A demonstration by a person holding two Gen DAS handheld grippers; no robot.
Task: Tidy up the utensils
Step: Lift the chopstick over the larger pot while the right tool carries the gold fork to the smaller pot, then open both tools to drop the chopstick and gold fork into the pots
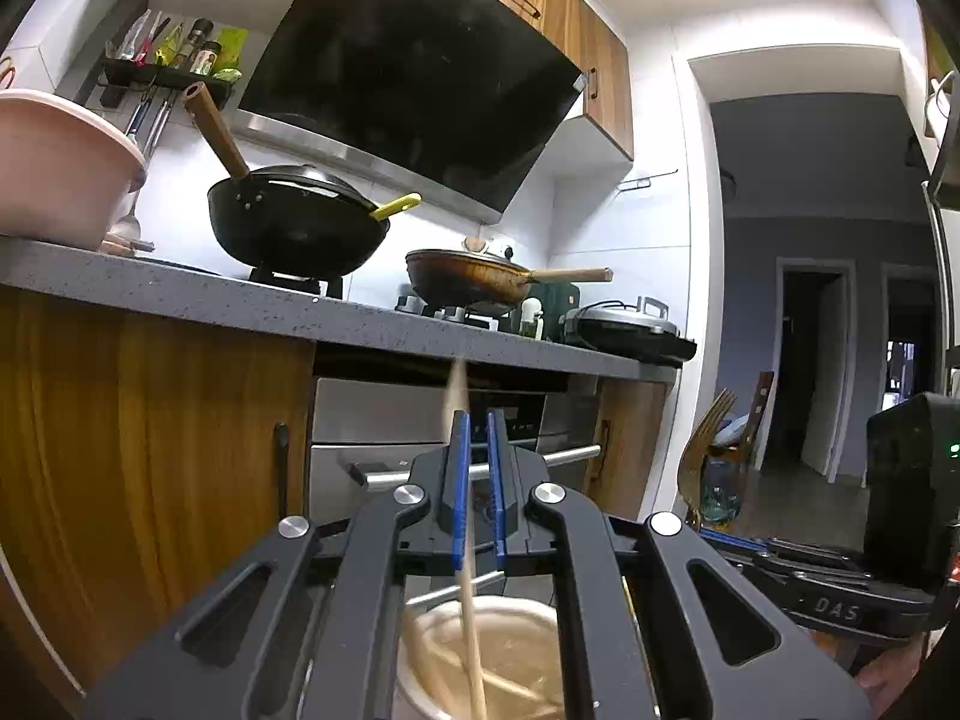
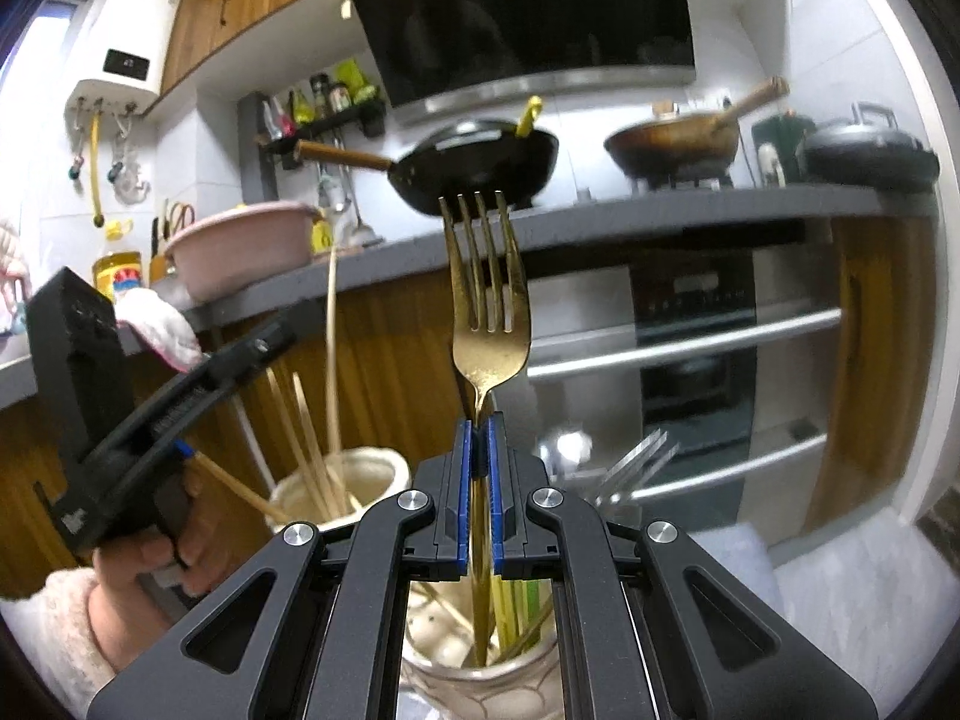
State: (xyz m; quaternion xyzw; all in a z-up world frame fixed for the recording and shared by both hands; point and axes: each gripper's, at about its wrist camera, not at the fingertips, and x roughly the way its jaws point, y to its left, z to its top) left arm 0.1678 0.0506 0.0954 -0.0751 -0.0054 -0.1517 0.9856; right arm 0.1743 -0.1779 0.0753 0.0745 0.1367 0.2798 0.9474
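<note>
Kitchen counter [image 1: 180, 294] behind; right gripper [image 2: 479, 438] level, jaws clamping upright fork [image 2: 489, 300].

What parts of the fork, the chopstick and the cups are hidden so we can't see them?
- Gold fork, right wrist view: the handle's lower end, hidden behind the right hand-held gripper.
- Chopstick, left wrist view: the top is blurred; the bottom is cut off by the picture's edge.
- Cream cup, left wrist view: its sides, hidden by the left hand-held gripper.
- Patterned cup, right wrist view: the base is cut off.
</note>
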